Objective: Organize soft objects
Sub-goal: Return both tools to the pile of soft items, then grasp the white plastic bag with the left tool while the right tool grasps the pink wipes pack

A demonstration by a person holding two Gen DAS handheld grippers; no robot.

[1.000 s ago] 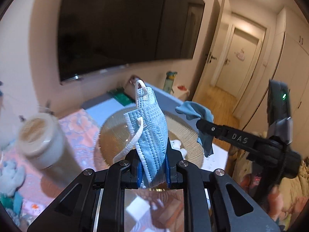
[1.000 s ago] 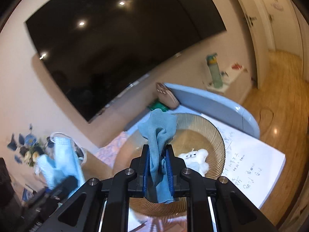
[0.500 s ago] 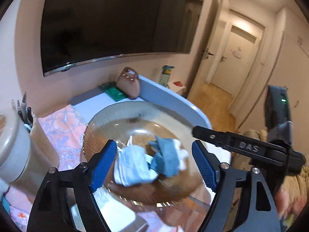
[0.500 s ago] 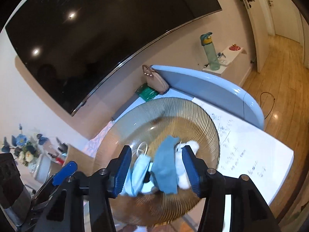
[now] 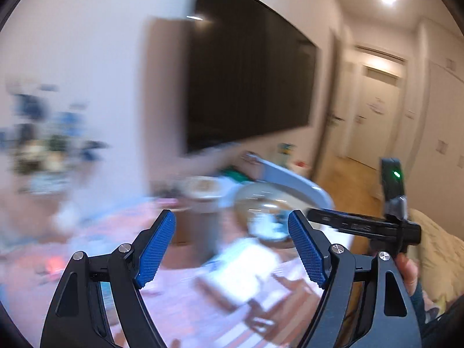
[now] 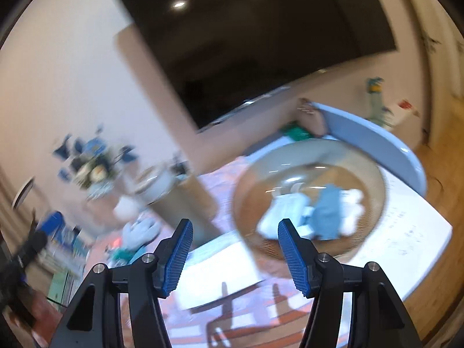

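Observation:
A ribbed glass bowl (image 6: 290, 150) stands on the table, blurred in both views. In it lie a pale blue face mask (image 6: 284, 211), a blue cloth (image 6: 327, 214) and a white plush toy (image 6: 353, 206). My right gripper (image 6: 236, 224) hovers in front of the bowl to its left; its jaws are opening and nothing is between them. In the left wrist view my left gripper (image 5: 230, 217) stands open and empty, well back from the bowl (image 5: 261, 188). The right gripper (image 5: 362, 226) shows there at the right, with a hand behind it.
A pale blue soft toy (image 6: 139, 232) lies on the pink patterned tablecloth at the left. Behind it stand a lidded jar (image 6: 153, 182) and flowers (image 6: 92, 162). A white sheet (image 6: 406, 232) lies right of the bowl, a brown bag (image 6: 311, 116) behind it.
Both grippers have let go: the mask and the blue cloth now lie in the bowl. Both grippers have pulled back and swung to the left, the left one farther.

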